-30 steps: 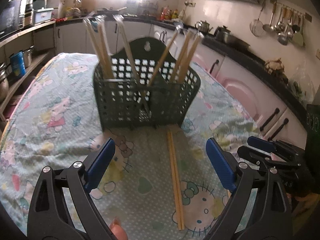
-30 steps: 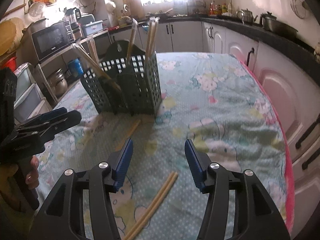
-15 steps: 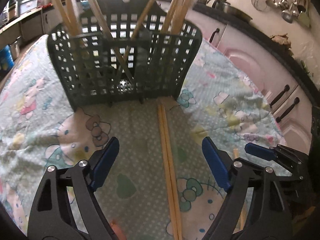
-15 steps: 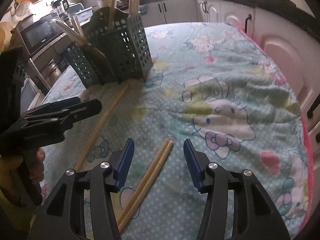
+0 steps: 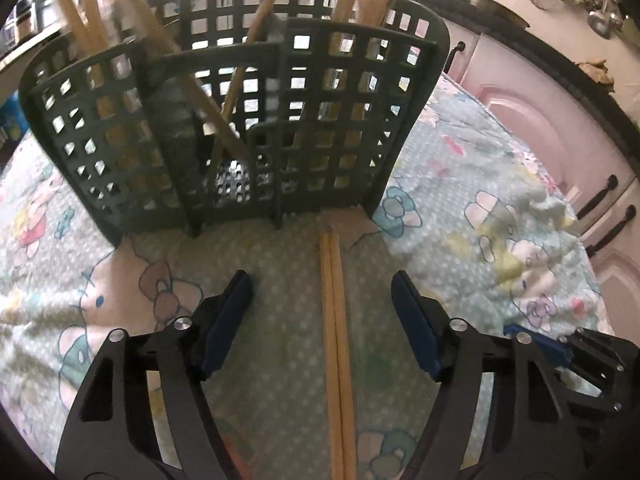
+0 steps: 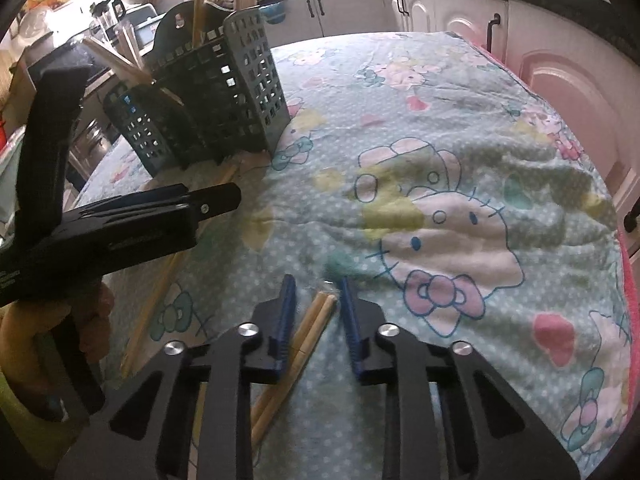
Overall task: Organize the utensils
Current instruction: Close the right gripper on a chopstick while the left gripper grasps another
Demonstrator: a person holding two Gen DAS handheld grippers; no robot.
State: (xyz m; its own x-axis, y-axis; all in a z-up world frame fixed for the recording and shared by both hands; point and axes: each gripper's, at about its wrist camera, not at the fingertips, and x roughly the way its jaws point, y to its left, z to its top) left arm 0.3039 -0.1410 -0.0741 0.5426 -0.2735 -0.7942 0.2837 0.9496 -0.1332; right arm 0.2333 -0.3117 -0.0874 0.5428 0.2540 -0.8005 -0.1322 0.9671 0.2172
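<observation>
I find no brand or label that I can read; the print along the side of my left gripper [image 6: 208,206], seen from the right wrist, is too blurred. The tablecloth [image 6: 460,128] carries cartoon cat faces and bows only.

Left gripper [image 5: 322,290]: jaws released and just closing in, pads apart from the one pair of chopsticks [image 5: 338,344] that lies flat between them. That pair points at the foot of the dark green basket [image 5: 224,120], its tips just at the front wall. The basket stands directly ahead and fills most of the left wrist view.

Right gripper [image 6: 316,298]: jaws have just narrowed around the tips of a second pair of chopsticks [image 6: 308,336], also flat on the cloth. A thin gap shows at each pad, so I read no grip yet.

Count: two pairs on the cloth. The basket holds about seven upright sticks, spread over its compartments; blur prevents a firm count. Metal ladles [image 5: 592,0] hang on the wall behind.
</observation>
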